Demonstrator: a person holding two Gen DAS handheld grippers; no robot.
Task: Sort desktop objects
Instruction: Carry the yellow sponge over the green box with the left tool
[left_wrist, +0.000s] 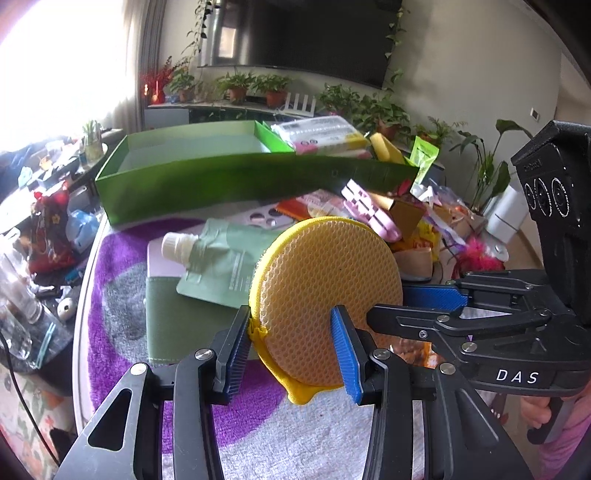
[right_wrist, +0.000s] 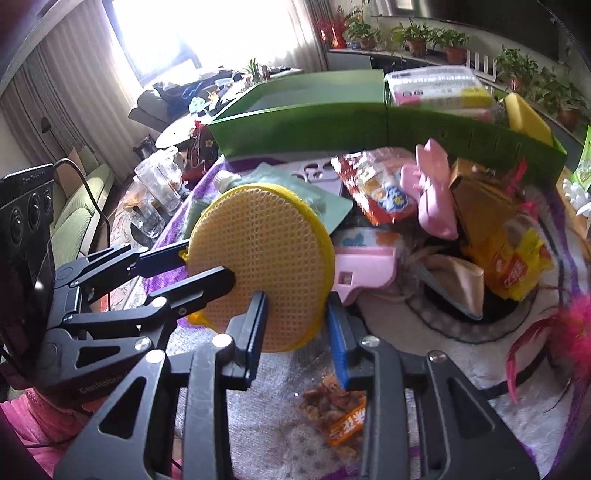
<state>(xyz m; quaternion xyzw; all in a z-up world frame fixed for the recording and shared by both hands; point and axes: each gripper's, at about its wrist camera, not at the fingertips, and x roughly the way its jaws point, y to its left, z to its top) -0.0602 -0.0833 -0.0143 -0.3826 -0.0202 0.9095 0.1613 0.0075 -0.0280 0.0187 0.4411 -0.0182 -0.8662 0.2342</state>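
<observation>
Left wrist view: a round yellow mesh pad (left_wrist: 325, 291) is being held on edge above the bench (left_wrist: 258, 435), which is draped with a purple and white cloth, and its lower rim is being clamped between the blue pads of the left tool (left_wrist: 293, 350). The right tool (left_wrist: 424, 299) is reaching in from the right and is gripping the same pad at its far side. In the right wrist view the right tool (right_wrist: 295, 332) is being pressed on the pad's (right_wrist: 258, 258) lower edge, while the left tool (right_wrist: 192, 266) is pinching it from the left. Behind the pad a green pouch (left_wrist: 221, 269) is lying flat, and further back a green box (left_wrist: 236, 170) is standing, with packets and a sponge piled in its right compartment.
</observation>
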